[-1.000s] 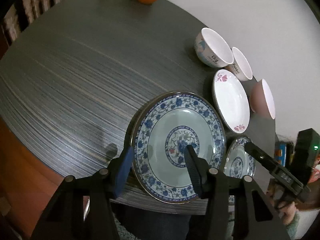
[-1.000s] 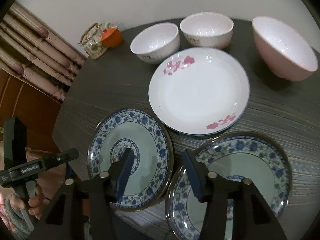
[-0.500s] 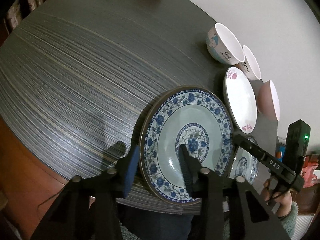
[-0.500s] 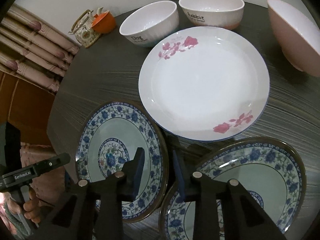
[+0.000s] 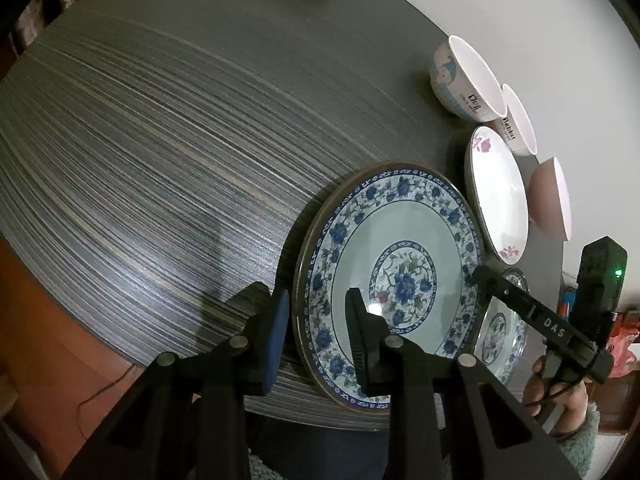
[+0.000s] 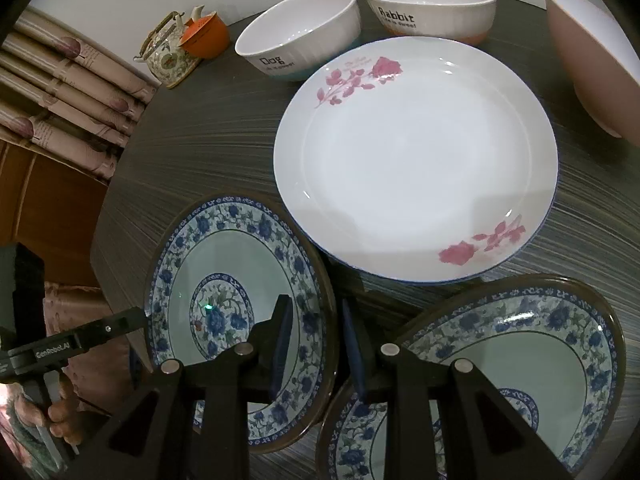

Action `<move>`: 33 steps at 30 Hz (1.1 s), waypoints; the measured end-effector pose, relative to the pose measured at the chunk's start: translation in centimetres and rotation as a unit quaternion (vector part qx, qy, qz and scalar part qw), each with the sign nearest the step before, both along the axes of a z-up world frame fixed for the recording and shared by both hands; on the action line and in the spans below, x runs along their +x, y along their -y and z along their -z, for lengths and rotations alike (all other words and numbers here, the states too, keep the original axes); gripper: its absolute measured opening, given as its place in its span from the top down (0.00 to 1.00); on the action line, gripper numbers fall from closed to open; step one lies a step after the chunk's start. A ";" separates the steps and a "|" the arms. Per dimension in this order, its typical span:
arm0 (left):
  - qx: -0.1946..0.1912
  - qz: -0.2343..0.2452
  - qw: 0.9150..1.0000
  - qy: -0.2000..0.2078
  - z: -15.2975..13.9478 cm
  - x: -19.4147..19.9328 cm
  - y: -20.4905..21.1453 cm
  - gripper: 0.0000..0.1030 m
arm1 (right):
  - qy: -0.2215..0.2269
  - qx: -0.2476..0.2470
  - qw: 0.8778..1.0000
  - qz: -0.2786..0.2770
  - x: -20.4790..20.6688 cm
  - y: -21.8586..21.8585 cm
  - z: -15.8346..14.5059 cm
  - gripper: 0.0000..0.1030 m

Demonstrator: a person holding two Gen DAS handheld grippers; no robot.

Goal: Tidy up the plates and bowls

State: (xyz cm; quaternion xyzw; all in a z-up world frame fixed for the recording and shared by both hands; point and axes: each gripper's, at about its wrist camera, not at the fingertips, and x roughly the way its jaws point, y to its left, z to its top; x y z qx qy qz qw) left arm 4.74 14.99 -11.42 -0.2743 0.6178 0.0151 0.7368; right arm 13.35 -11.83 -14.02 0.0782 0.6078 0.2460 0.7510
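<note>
Grippers, left [image 5: 318,330] and right [image 6: 314,338], have just closed, apparently pinching opposite rims of one blue-patterned plate [image 5: 404,236]

We saw a matt, dark table top [image 5: 168,128] with fine streaked grain like wood laminate. The blue floral plate [image 5: 400,276] was glazed ceramic, glossy enough to carry a light spot; the white rose plate [image 6: 416,160] at its two o'clock shone just as smoothly. The Dog bowl [image 6: 298,34] looked ribbed outside. The gripper frames seemed matt black plastic with metal pins.
</note>
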 end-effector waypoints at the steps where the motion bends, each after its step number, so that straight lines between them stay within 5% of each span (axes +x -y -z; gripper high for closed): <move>1: 0.000 0.000 1.000 -0.002 0.2 0.1 0.1 0.76 | 0.000 0.000 1.000 0.000 0.0 0.0 0.0 0.75; 15: 0.003 0.007 1.000 -0.010 1.8 0.6 0.3 0.87 | -0.003 -0.005 1.000 0.003 -0.2 0.2 0.7 0.83; 33: 0.057 -0.043 0.996 0.052 -0.5 1.9 -4.7 0.87 | 0.034 0.032 0.999 0.028 -3.7 -4.0 -0.5 0.85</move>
